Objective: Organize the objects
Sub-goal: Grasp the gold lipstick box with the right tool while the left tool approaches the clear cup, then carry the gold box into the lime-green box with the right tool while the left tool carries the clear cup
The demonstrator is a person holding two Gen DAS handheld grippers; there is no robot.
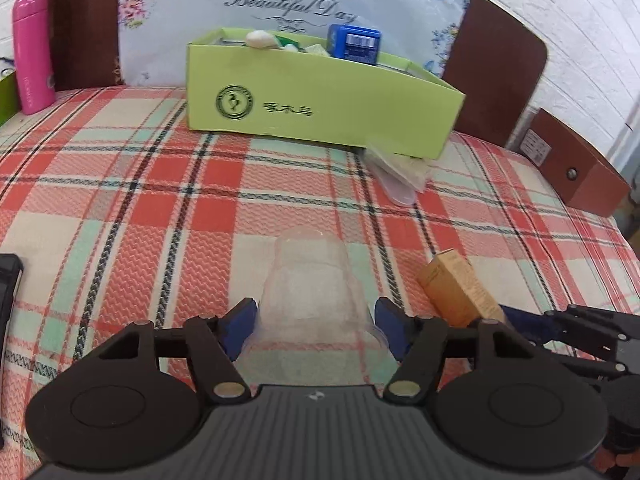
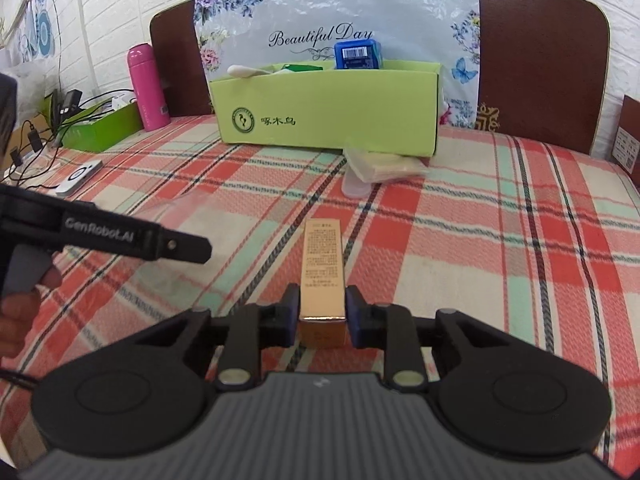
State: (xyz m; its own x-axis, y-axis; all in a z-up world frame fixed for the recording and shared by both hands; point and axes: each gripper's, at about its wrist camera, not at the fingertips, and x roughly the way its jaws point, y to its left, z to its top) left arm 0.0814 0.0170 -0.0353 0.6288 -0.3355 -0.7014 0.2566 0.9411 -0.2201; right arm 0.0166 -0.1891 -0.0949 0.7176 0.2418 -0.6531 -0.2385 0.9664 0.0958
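The left tongs grip a clear plastic cup over the near part of the plaid bed. The right tongs clamp a gold carton. Far across the bed, the green box holds a blue packet, a white piece and other items. Clear packets lie just before it.

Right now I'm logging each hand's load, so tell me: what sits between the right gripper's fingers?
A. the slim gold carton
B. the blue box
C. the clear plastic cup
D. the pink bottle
A: in the right wrist view the right gripper has its blue pads closed against both sides of the slim gold carton, while the clear plastic cup sits in the left gripper.
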